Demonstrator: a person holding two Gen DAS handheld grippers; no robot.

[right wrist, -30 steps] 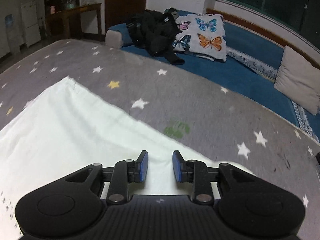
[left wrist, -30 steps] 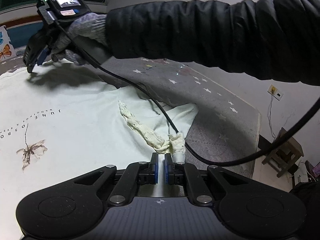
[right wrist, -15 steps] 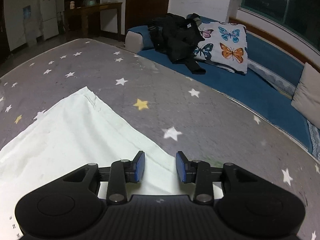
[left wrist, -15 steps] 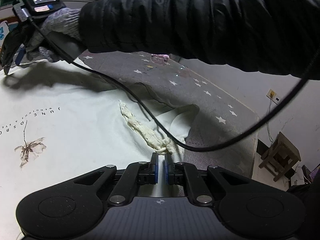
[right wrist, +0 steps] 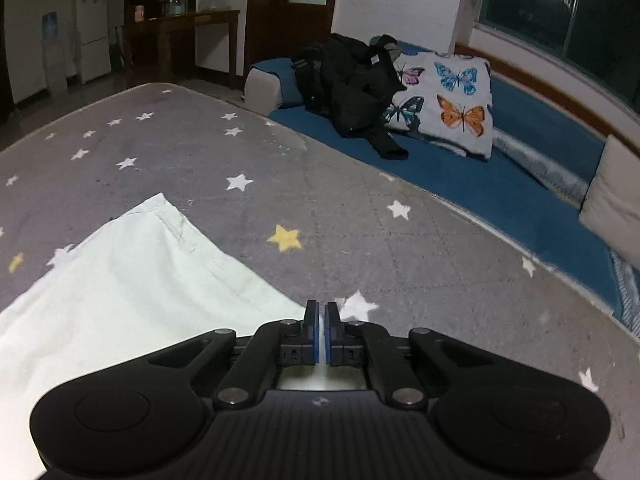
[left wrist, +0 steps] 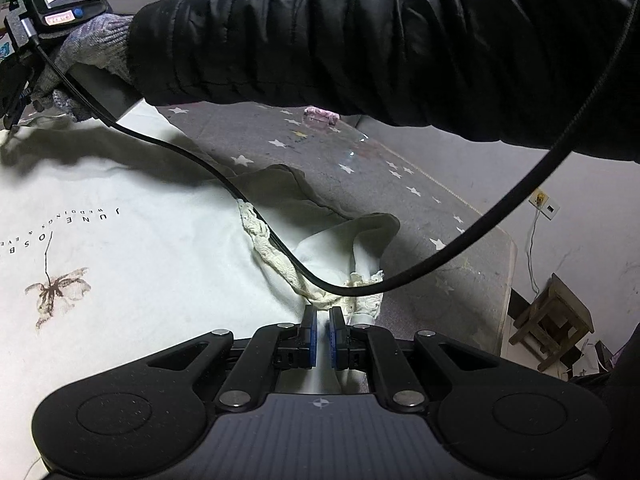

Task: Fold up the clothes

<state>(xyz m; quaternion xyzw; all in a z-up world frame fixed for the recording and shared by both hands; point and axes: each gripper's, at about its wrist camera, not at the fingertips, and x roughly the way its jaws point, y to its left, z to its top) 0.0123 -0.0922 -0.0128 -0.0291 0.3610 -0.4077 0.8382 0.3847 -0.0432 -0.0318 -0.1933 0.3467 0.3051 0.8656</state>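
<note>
Both my grippers were pinched nearly closed on the white T-shirt — left gripper at the lace-trimmed sleeve at lower centre, right gripper on its edge — so, I judged, a fold needing both raised together.

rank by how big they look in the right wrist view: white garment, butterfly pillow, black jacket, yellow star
1. white garment, though it is nearest the camera
2. butterfly pillow and black jacket: too alike to rank
3. yellow star

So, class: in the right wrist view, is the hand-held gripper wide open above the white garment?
No: the right hand-held gripper has its jaws nearly together, with the edge of the white garment pinched between them.
</note>
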